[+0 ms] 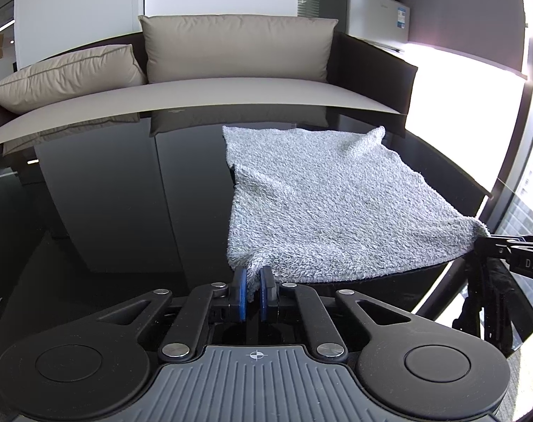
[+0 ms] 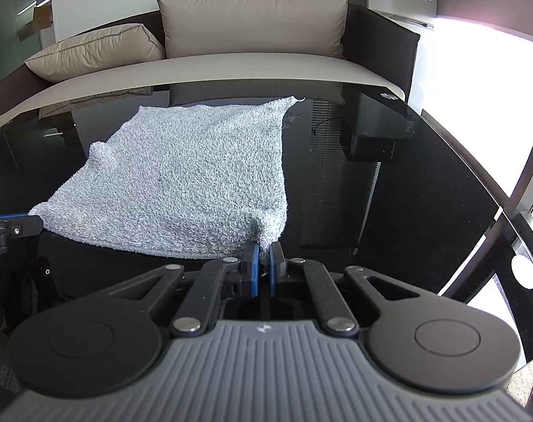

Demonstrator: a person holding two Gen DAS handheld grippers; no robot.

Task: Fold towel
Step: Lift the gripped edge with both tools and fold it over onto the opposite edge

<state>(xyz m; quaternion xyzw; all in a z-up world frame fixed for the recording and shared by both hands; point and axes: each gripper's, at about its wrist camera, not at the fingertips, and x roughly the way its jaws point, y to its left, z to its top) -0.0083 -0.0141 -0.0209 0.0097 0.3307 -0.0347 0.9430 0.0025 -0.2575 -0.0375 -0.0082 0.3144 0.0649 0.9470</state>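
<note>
A light grey terry towel [image 1: 322,200] lies spread on a black glass table [image 1: 108,193], its near edge lifted slightly. My left gripper [image 1: 253,277] is shut on the towel's near left corner, which is bunched between the blue pads [image 1: 241,290]. My right gripper [image 2: 264,251] is shut on the near right corner of the towel [image 2: 182,176]. Each gripper shows in the other's view: the right gripper [image 1: 484,242] at the right edge of the left wrist view, the left gripper [image 2: 31,223] at the left edge of the right wrist view.
Beyond the black glass table [image 2: 389,211] stands a sofa [image 1: 231,88] with two beige cushions [image 2: 252,24]. A small fridge [image 1: 377,17] with a microwave on top stands at the back right. Bright windows lie to the right.
</note>
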